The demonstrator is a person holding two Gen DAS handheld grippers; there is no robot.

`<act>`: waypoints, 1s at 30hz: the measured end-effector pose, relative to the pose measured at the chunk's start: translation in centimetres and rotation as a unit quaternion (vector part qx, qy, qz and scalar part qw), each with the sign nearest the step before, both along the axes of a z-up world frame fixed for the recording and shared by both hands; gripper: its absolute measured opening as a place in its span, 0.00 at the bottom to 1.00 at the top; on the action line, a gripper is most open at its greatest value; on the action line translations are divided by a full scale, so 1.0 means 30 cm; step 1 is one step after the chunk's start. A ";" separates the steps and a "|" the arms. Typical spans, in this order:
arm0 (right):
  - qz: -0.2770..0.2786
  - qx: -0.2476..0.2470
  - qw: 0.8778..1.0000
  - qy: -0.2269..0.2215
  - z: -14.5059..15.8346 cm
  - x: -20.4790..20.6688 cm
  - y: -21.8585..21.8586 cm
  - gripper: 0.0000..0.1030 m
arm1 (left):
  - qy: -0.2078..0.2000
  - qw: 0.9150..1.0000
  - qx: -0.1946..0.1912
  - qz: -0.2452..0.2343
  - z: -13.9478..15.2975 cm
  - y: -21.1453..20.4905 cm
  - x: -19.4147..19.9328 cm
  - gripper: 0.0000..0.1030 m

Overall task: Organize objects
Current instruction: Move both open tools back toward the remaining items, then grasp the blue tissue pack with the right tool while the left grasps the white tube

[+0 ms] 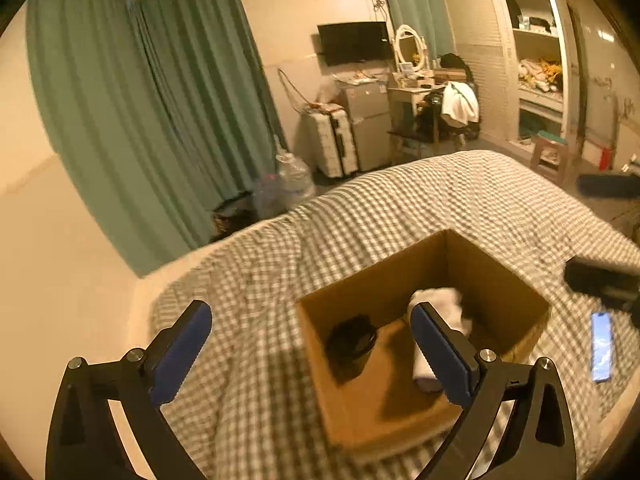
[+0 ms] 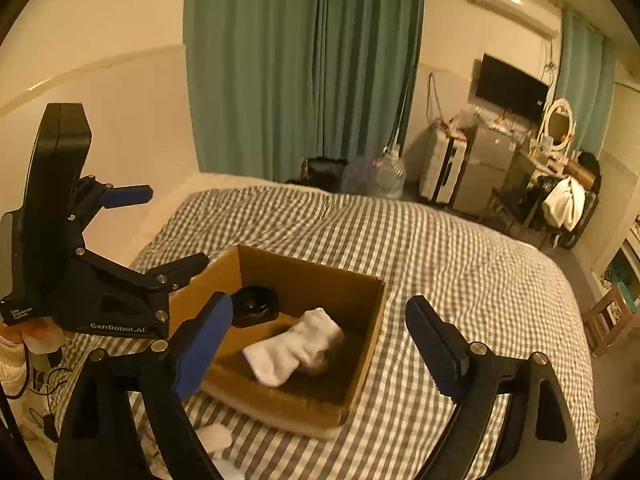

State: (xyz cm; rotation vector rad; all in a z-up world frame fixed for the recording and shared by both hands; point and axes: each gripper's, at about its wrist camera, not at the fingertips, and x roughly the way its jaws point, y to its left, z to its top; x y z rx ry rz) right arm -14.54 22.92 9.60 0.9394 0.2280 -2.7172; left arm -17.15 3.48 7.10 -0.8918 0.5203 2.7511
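An open cardboard box [image 1: 500,292] [image 2: 362,344] sits on the checked bed cover. Inside lie a white sock [image 1: 444,308] [image 2: 300,344] and a black round object [image 1: 352,340] [image 2: 256,306]. My left gripper [image 1: 312,344] is open and empty above the box's near left side; it also shows in the right wrist view [image 2: 176,228] at the box's left. My right gripper [image 2: 320,332] is open and empty above the box. Its dark body [image 1: 604,280] shows at the right edge of the left wrist view.
A phone [image 1: 602,346] lies on the bed right of the box. White cloth pieces [image 2: 214,438] lie near the bed's front edge. A wall and green curtains [image 2: 304,68] stand behind the bed. A suitcase, fridge and dresser stand at the far side.
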 end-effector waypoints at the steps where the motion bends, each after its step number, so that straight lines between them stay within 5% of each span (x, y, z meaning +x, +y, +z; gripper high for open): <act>1: -0.002 0.004 1.000 0.006 0.014 0.043 -0.001 0.86 | 0.005 1.000 -0.005 0.000 0.002 -0.004 0.036 1.00; 16: -0.011 0.017 0.999 0.039 -0.018 0.436 -0.039 0.86 | -0.024 0.997 0.067 0.022 -0.105 -0.084 0.351 1.00; 30: 0.003 0.029 0.996 -0.087 -0.433 0.472 -0.132 0.86 | -0.054 0.993 0.060 0.088 -0.427 -0.143 0.494 1.00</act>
